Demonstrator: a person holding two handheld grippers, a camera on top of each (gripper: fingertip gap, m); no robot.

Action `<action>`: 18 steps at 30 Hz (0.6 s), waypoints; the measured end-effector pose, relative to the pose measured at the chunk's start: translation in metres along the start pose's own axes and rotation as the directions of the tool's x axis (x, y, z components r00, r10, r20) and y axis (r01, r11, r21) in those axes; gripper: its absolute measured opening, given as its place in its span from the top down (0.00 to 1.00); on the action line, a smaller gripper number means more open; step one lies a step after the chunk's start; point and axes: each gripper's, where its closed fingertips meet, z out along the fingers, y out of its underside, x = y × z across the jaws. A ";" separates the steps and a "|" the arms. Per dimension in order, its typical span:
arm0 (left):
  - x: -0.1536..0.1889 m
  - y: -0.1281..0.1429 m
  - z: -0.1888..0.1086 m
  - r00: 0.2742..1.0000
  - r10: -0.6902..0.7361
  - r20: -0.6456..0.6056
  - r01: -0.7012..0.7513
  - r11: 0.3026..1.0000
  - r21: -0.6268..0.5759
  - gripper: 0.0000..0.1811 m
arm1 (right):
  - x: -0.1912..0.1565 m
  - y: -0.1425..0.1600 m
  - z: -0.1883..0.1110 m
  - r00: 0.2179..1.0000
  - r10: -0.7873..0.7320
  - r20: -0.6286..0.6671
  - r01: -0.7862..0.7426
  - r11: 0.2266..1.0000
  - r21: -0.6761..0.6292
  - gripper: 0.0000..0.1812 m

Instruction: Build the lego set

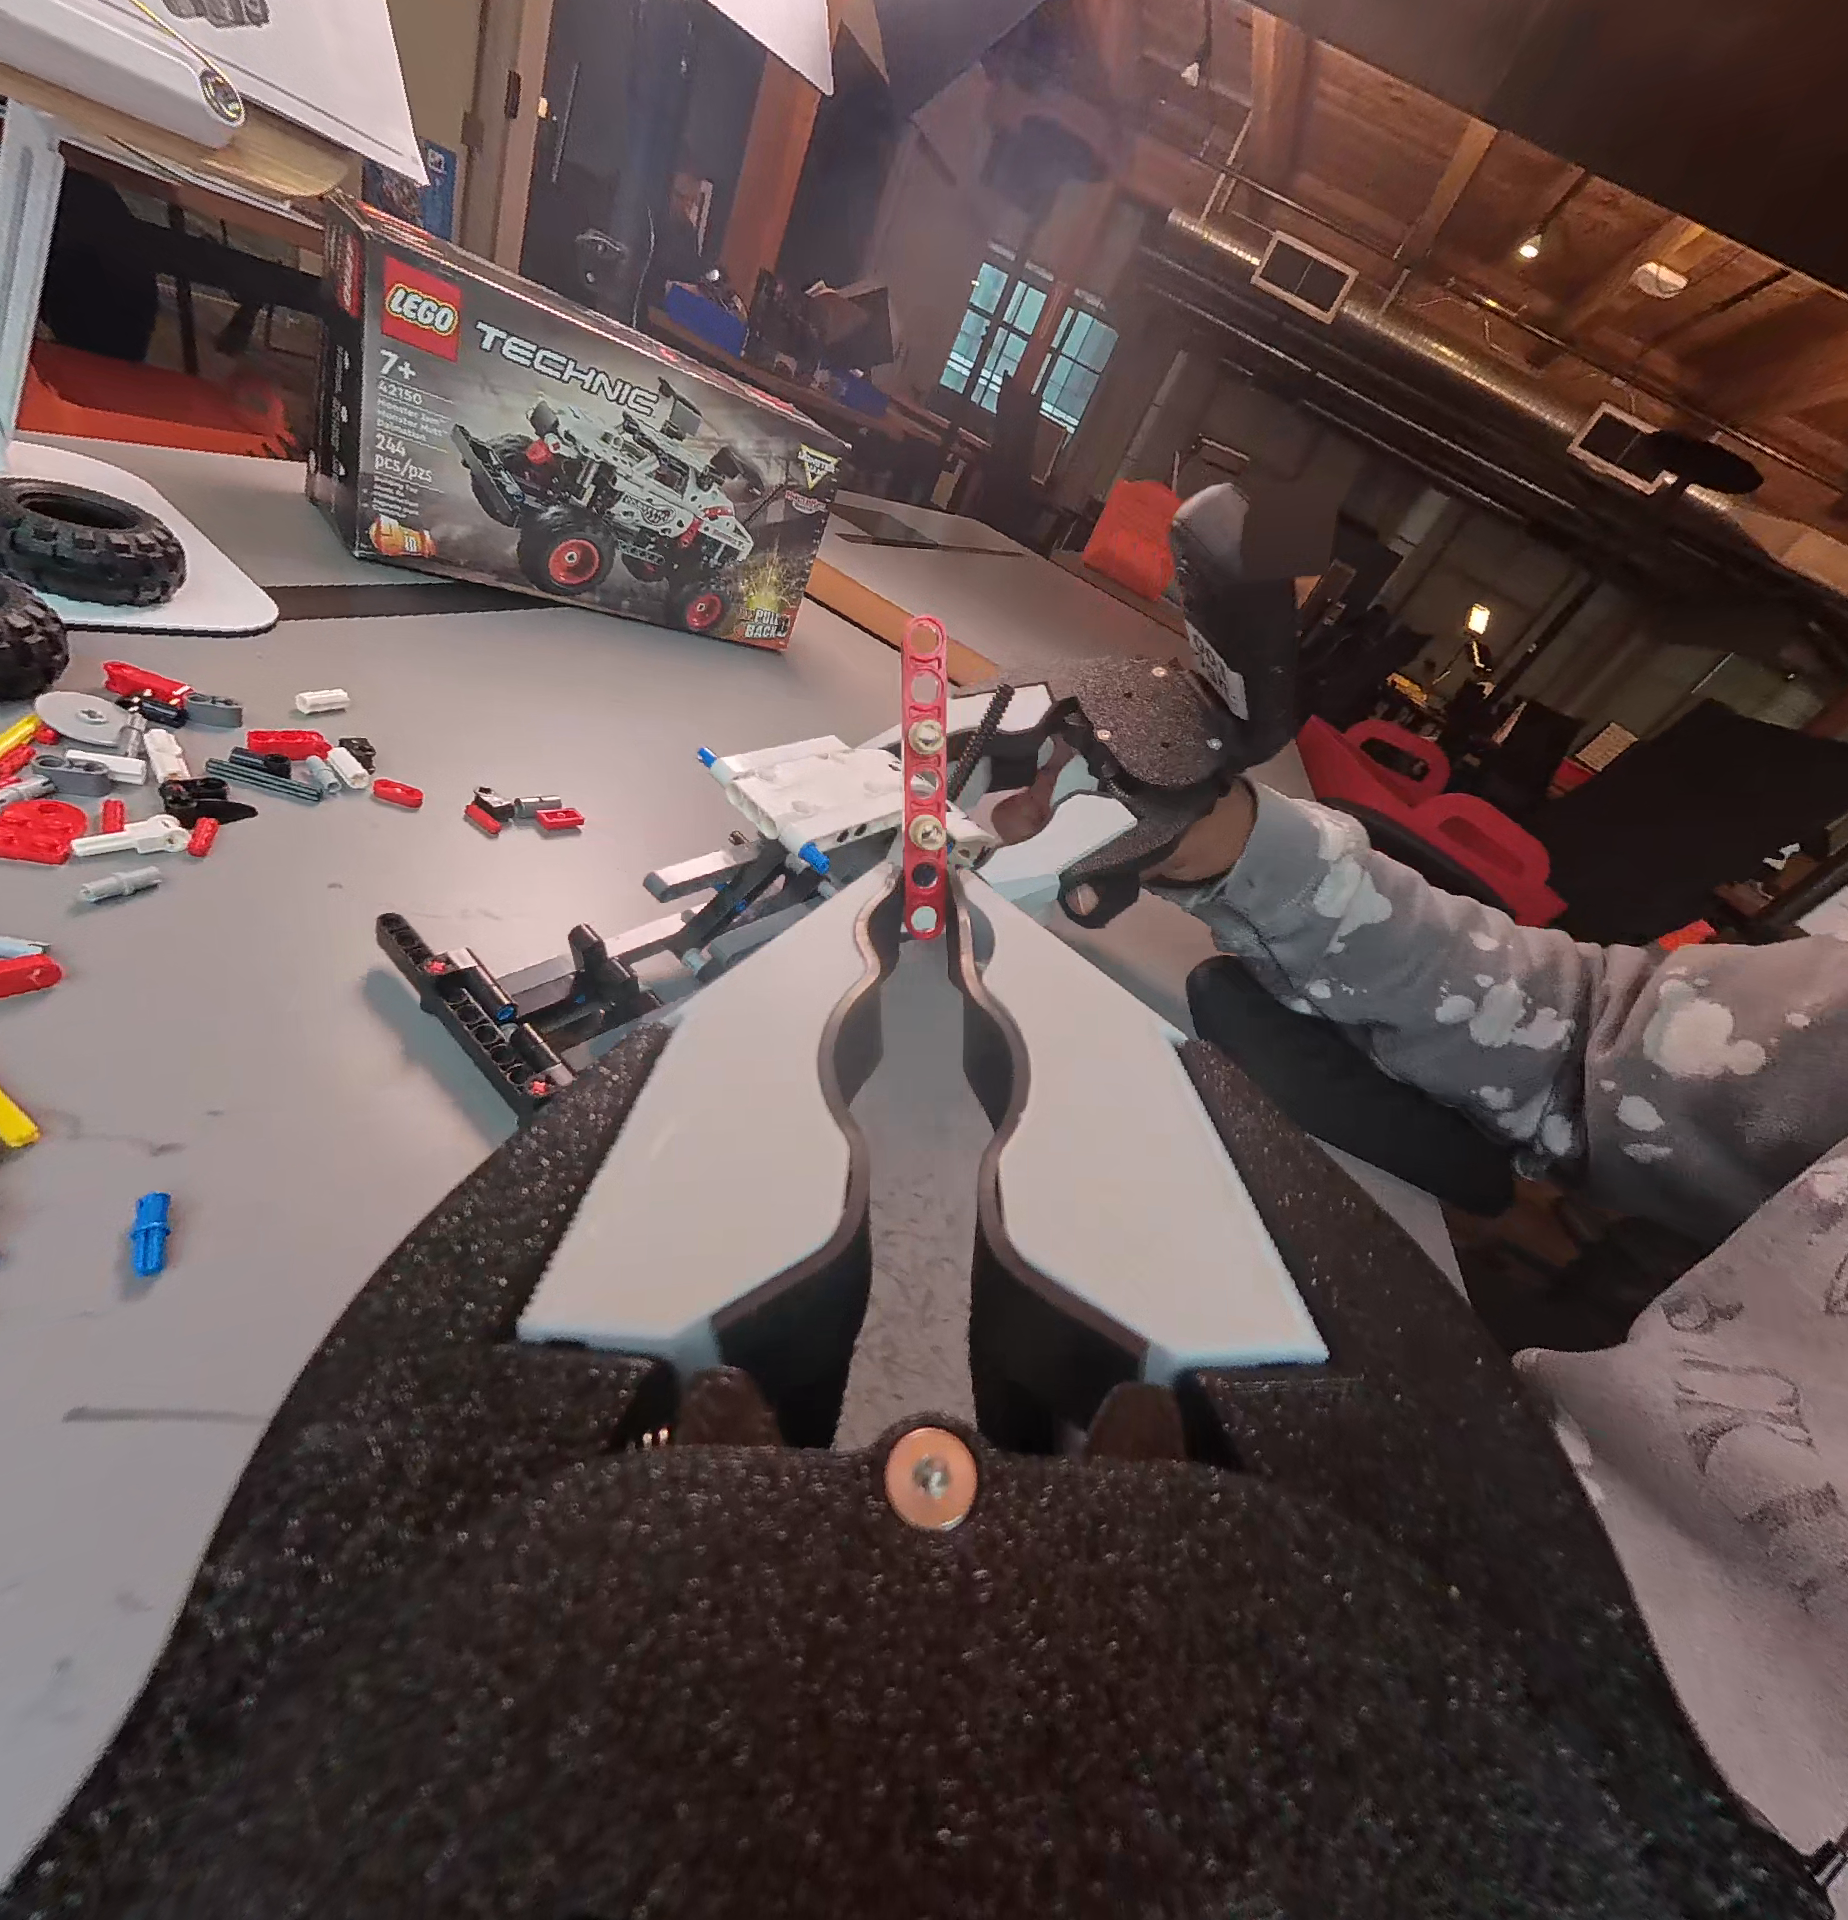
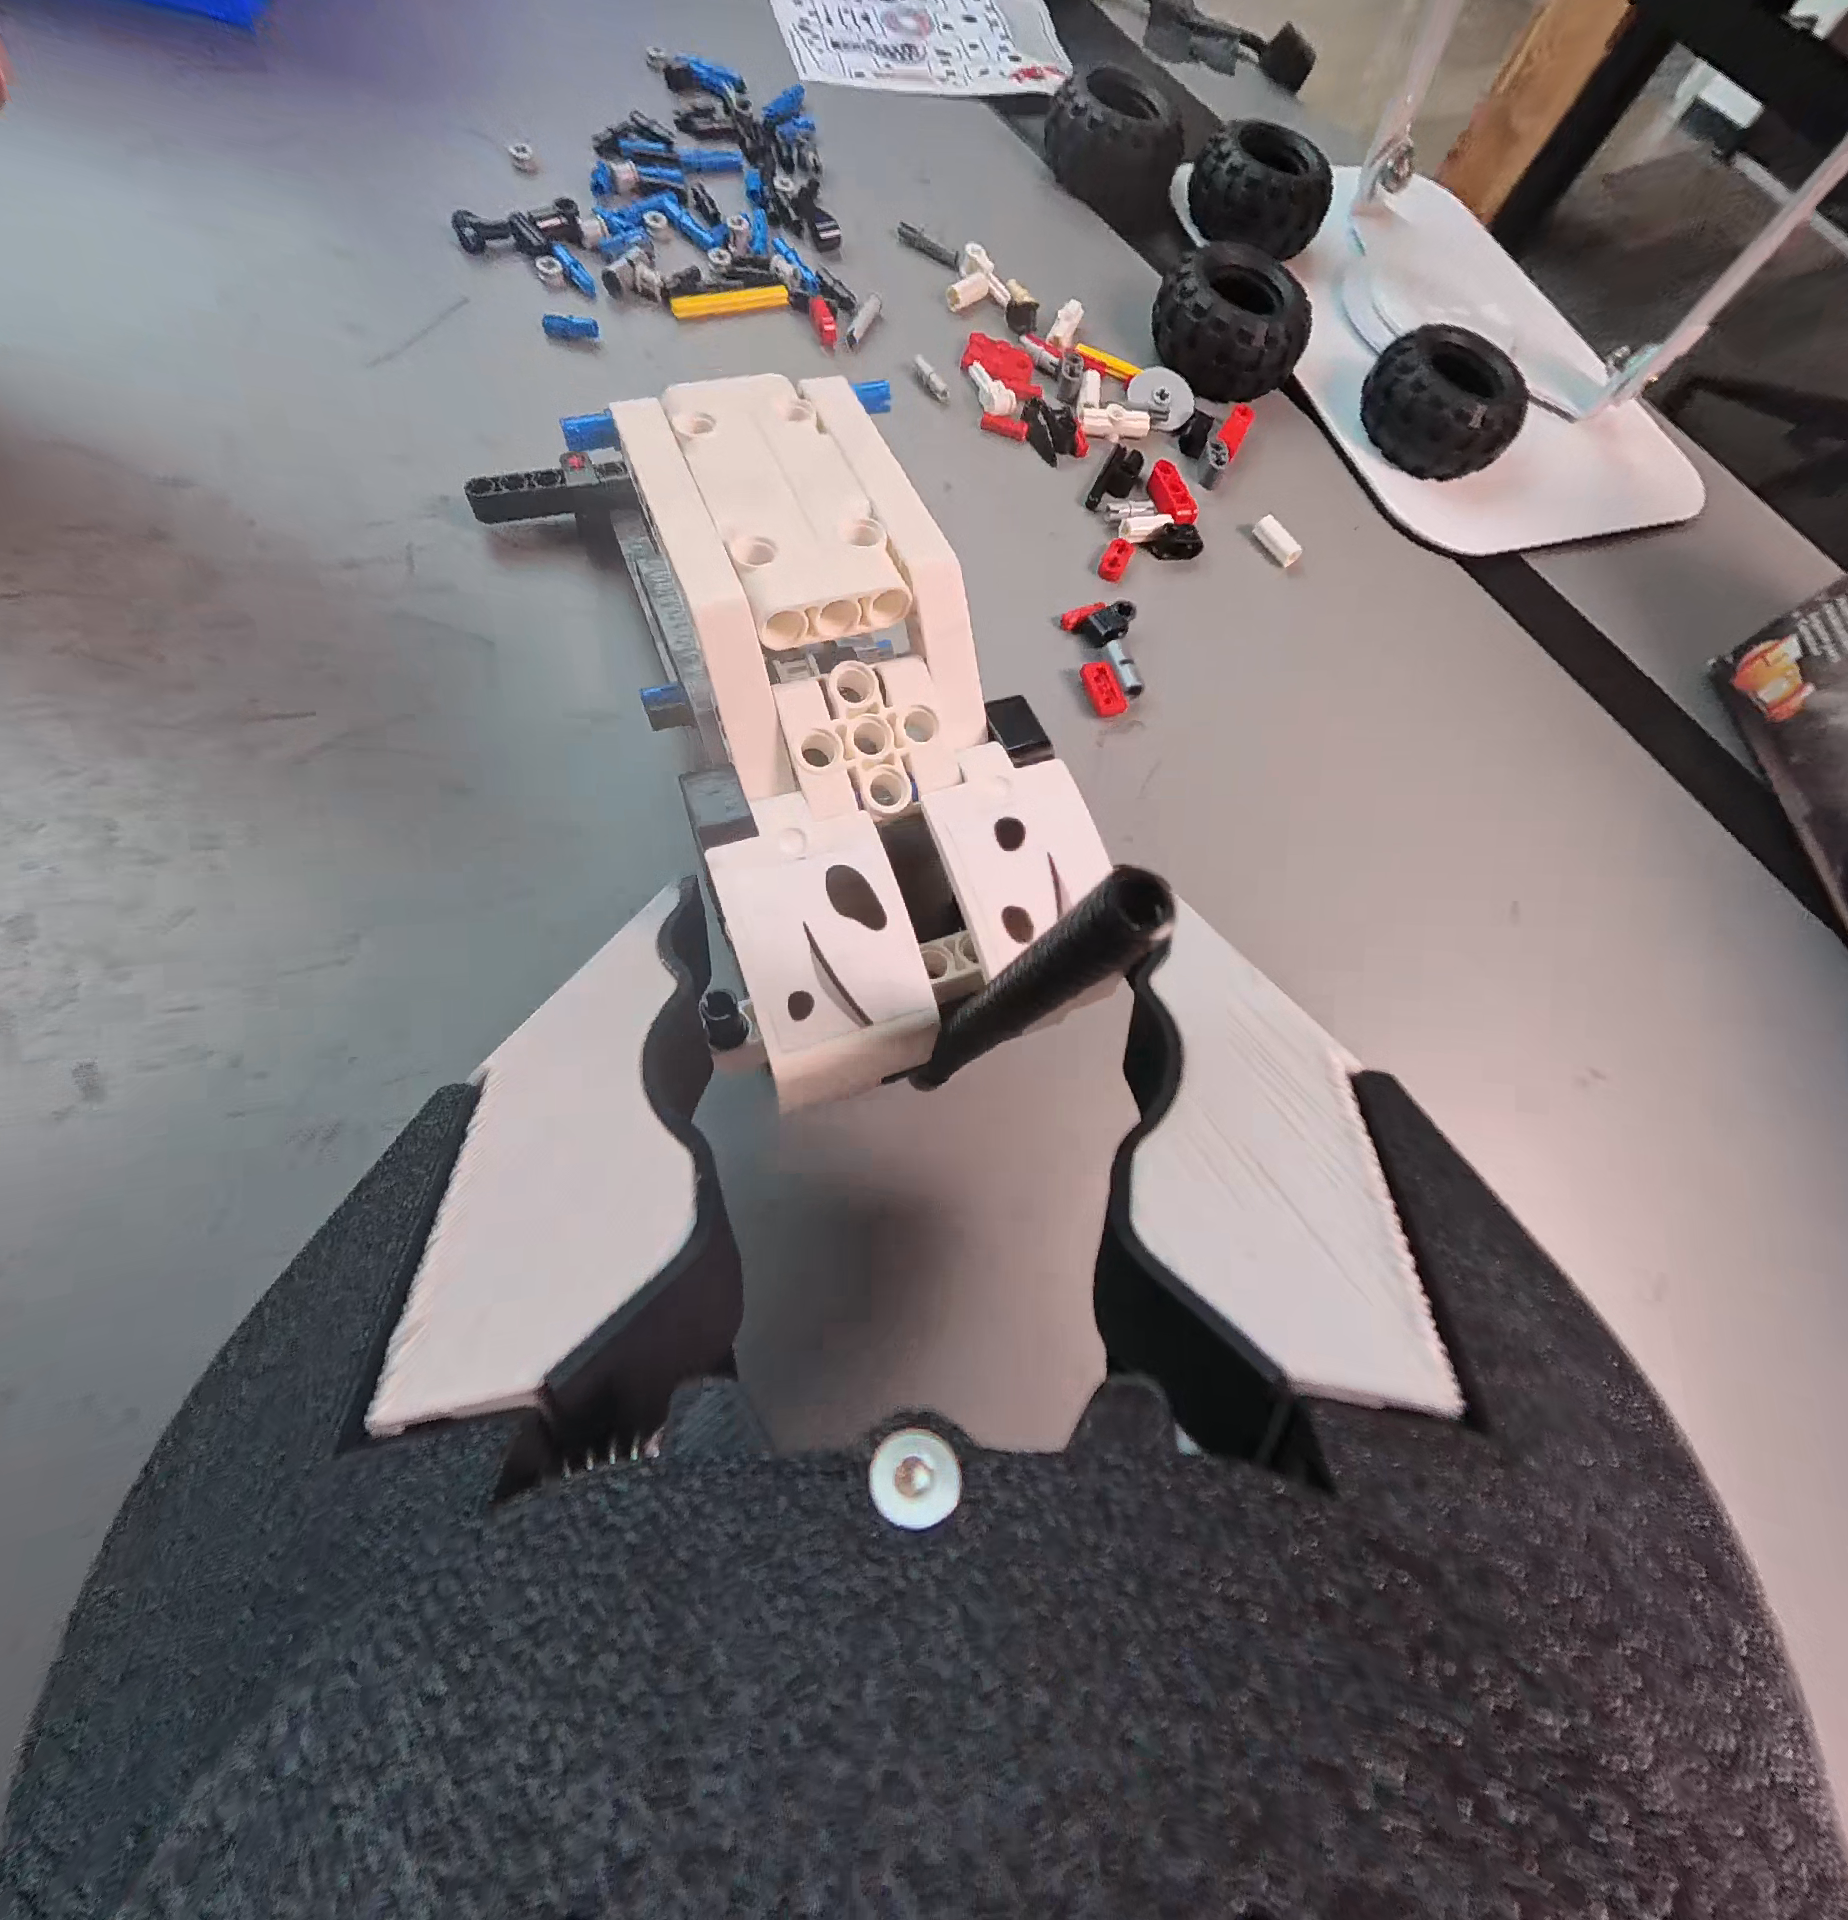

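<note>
two grippers each hold a piece. the left gripper [image 1: 922, 914] is pinched on the bottom end of a red strip with holes [image 1: 923, 774], which stands upright with two pale pins set in it. the right gripper [image 2: 925, 987] clamps the near end of the half-built white truck [image 2: 816, 644], a black ribbed tube [image 2: 1055, 977] leaning on its right finger; the truck's far end seems to rest on the grey table [image 2: 224, 727]. to do this well, i'd hold the truck steady, line the pins up with its side holes, then press squarely so the strip can't twist. loose parts [image 2: 691, 229] and tyres [image 2: 1232, 322] lie beyond, the box [image 1: 577, 468] farther back.
</note>
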 end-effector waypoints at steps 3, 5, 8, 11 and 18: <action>0.001 0.001 0.000 1.000 0.003 -0.001 -0.003 1.000 -0.003 0.96 | -0.016 0.005 -0.010 0.997 0.007 -0.083 -0.012 0.998 -0.056 0.56; 0.001 0.002 0.001 1.000 0.002 -0.003 -0.002 1.000 -0.007 0.96 | -0.030 0.006 -0.016 0.996 0.006 -0.092 -0.011 0.999 -0.051 0.56; 0.001 0.004 0.002 1.000 -0.006 -0.007 0.006 1.000 -0.013 0.96 | -0.047 0.004 -0.025 0.994 0.034 -0.108 -0.038 0.999 -0.035 0.54; 0.002 0.003 0.002 1.000 -0.005 -0.006 0.005 1.000 -0.012 0.96 | -0.068 0.004 -0.033 0.994 0.010 -0.106 -0.015 0.999 -0.044 0.53; 0.001 0.001 0.000 1.000 -0.003 0.000 0.003 1.000 0.001 0.96 | -0.115 -0.007 -0.041 0.985 -0.157 -0.077 0.157 0.988 -0.007 0.71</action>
